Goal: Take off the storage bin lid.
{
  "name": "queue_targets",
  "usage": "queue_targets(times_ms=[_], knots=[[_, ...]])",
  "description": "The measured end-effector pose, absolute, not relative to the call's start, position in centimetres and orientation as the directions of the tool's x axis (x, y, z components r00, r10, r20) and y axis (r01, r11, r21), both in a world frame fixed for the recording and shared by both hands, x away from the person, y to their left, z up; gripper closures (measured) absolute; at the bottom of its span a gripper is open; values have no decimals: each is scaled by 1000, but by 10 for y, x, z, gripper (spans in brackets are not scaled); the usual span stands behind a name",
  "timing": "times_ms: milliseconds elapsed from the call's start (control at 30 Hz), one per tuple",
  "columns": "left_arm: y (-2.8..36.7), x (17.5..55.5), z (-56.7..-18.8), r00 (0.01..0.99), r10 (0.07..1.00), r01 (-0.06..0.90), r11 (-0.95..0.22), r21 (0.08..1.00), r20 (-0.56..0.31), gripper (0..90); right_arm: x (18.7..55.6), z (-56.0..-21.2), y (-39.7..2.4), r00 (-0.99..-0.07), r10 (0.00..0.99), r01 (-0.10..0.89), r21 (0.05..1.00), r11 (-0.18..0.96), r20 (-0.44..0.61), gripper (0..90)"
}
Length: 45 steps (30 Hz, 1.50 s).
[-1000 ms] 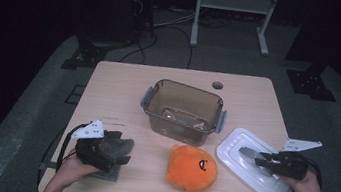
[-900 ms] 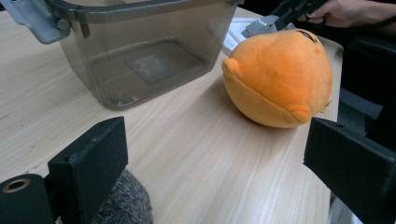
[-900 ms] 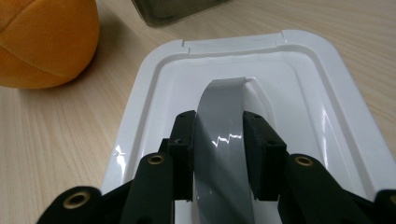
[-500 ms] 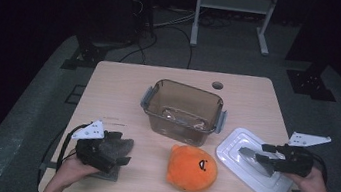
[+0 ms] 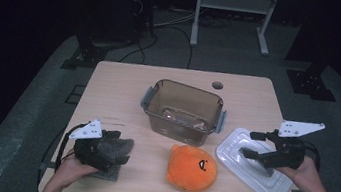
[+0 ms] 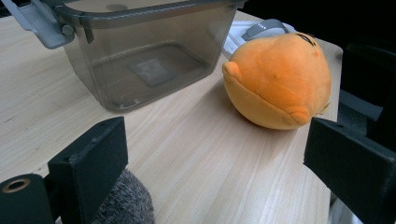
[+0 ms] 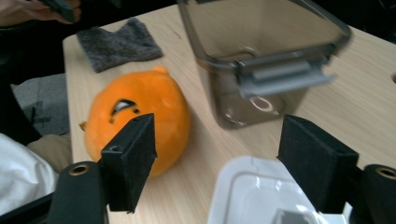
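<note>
I am looking down on a pale wooden table [image 5: 108,92] with my two handheld grippers at its near edge. My right gripper [image 5: 251,144] hovers above a white plastic lid [image 5: 237,143] that lies flat near the table's near right corner; its jaws have just been opening and stand wide apart, with nothing between them, as the right gripper view confirms. My left gripper [image 5: 123,151] sits at the near left corner on a grey felt cloth [image 5: 118,144], its jaws also apart and empty in the left gripper view. At the middle of the table stands a smoky clear plastic container [image 5: 182,110], open-topped, with grey latches at both ends. Just in front of it, toward the near edge and between my two grippers, lies a round orange plush toy [image 5: 192,168], close to the lid's left edge but apart from it. The lid looks light, stiff and smooth, so I judge it may slip between the pads and could flex if squeezed hard; its raised central ridge or its thin outer rim seems the best place to pinch. The plush looks soft and very light, and should squash and hold easily when gripped across its middle. The container looks rigid and slick-walled, so I would take it by its rim or a latch.
</note>
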<state>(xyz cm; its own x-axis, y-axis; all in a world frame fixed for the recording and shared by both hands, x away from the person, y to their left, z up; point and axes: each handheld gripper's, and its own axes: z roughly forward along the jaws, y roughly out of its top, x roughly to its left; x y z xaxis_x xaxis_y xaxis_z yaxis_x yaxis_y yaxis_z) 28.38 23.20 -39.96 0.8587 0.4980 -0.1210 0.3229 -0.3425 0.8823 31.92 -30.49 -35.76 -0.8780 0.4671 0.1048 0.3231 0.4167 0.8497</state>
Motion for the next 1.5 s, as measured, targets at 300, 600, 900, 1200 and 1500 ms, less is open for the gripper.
queue_targets(times_ms=[300, 600, 900, 1200, 1500], knots=[[233, 284, -399, 858, 499, 325, -338, 883, -124, 57, 314, -342, -264, -926, 369, 255, 853, 455, 80, 225], [233, 283, -399, 861, 495, 319, -343, 884, -118, 57, 312, -344, -232, -951, 301, 217, 854, 474, 74, 212], [235, 283, -400, 857, 501, 324, -337, 884, -122, 57, 312, -356, -204, -964, 253, 197, 849, 490, 78, 203], [236, 282, -401, 856, 503, 325, -338, 883, -123, 57, 309, -368, -189, -970, 229, 187, 845, 501, 80, 192], [237, 282, -401, 854, 506, 327, -336, 883, -124, 57, 309, -383, -175, -973, 218, 178, 840, 513, 73, 189]])
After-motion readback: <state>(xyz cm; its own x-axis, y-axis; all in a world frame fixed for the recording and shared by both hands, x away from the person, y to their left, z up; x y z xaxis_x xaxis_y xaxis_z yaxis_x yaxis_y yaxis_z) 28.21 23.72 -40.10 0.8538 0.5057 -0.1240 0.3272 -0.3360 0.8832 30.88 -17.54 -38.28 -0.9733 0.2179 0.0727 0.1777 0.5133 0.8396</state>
